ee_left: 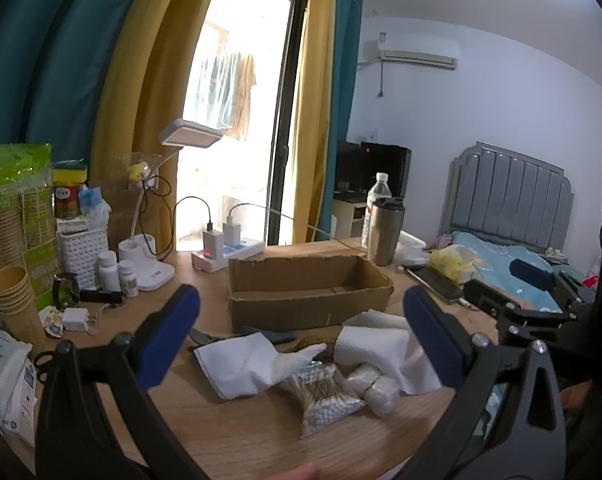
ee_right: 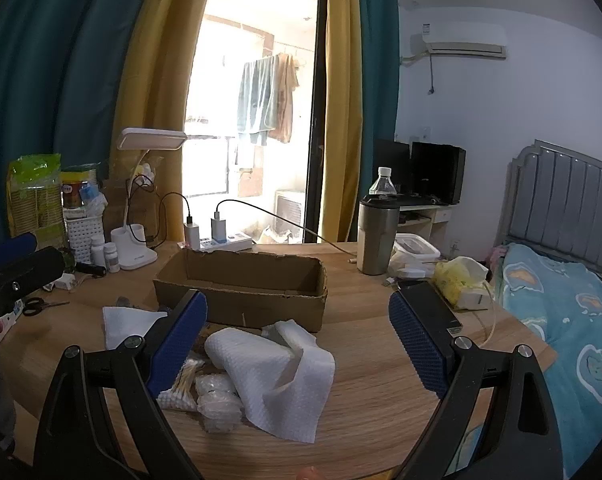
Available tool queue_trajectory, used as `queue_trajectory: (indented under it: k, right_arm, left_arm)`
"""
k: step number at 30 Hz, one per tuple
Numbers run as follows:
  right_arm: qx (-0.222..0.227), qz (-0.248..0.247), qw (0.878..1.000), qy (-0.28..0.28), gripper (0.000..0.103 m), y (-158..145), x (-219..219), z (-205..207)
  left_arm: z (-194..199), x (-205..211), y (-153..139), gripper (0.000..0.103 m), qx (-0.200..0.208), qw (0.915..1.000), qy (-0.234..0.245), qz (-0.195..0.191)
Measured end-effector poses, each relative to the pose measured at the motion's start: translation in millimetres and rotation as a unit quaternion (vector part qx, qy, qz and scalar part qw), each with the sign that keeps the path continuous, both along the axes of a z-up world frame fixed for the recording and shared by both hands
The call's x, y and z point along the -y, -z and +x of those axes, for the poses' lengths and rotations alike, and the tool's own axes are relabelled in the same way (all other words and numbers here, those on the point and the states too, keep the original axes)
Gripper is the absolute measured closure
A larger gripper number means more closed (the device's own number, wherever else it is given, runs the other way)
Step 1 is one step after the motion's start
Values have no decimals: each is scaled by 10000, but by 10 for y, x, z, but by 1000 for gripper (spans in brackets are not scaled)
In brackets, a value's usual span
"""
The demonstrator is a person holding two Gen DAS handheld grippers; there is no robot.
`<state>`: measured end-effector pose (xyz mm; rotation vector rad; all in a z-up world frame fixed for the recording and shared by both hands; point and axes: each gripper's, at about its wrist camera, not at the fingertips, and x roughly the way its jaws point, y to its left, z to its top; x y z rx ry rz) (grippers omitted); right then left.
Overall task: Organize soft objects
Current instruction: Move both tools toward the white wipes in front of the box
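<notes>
An open cardboard box point(ee_left: 305, 292) point(ee_right: 241, 288) stands mid-table. In front of it lie a white tissue point(ee_left: 245, 364) point(ee_right: 129, 326), a rolled white towel point(ee_left: 373, 348) point(ee_right: 277, 372), a bag of cotton swabs point(ee_left: 325, 396) point(ee_right: 179, 386) and a bag of cotton pads point(ee_left: 375, 386) point(ee_right: 217, 404). My left gripper point(ee_left: 301, 308) is open and empty, above and just short of the pile. My right gripper point(ee_right: 297, 316) is open and empty over the towel. The right gripper also shows at the left wrist view's right edge point(ee_left: 533, 292).
A desk lamp point(ee_left: 149, 256), a power strip point(ee_left: 229, 256), pill bottles point(ee_left: 117, 274), paper cups point(ee_left: 13, 300) and scissors point(ee_right: 35, 305) crowd the left. A steel tumbler point(ee_right: 375, 236), a phone point(ee_right: 433, 308) and a yellow tissue pack point(ee_right: 461, 280) sit right. A bed point(ee_right: 561, 320) lies beyond the table edge.
</notes>
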<state>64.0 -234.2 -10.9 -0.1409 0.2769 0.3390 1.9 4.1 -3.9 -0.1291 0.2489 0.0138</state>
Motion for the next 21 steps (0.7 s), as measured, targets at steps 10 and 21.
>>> queue_trajectory:
  k: [10, 21]
  right_arm:
    - [-2, 8, 10000, -6, 8, 7, 5, -1]
    - [-4, 17, 10000, -9, 8, 4, 5, -2]
  left_arm:
    - [-3, 28, 13, 0, -7, 10000, 15, -8]
    - [11, 28, -2, 0, -24, 10000, 15, -42]
